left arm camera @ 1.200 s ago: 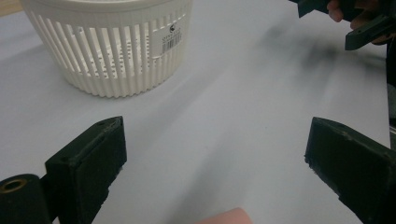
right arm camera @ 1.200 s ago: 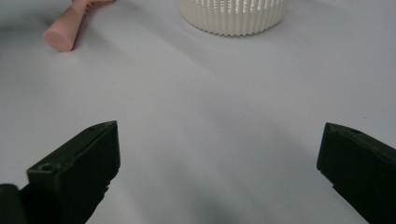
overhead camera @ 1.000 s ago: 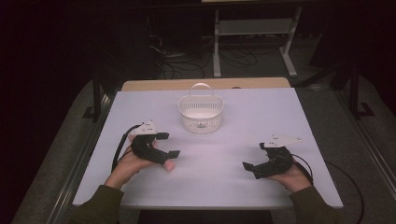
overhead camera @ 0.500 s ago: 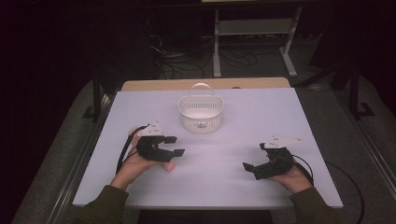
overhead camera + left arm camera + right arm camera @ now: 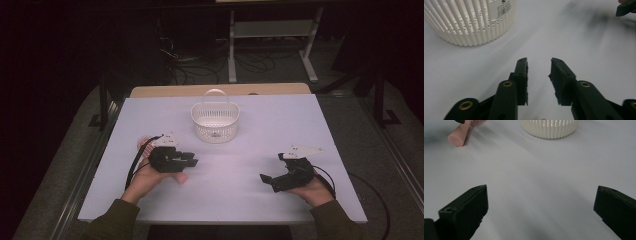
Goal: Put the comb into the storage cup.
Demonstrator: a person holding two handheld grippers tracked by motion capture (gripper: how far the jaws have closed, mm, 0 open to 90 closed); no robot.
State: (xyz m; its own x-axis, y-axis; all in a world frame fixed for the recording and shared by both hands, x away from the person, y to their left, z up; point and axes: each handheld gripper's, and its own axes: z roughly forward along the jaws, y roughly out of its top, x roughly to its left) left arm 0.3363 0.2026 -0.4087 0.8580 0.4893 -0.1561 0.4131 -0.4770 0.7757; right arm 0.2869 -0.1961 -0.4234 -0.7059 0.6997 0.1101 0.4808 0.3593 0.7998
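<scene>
A: Why is the left claw only slightly parted, with nothing between its jaws?

B: My guess is it's idling low over the surface, aimed past the white basket just ahead.

A: And the right claw?

B: Spread wide, empty, resting near the front edge, well apart from the basket.

A: The pink cylinder?

B: Lying flat beside the left hand, short of the basket, perhaps waiting to be grasped.
</scene>
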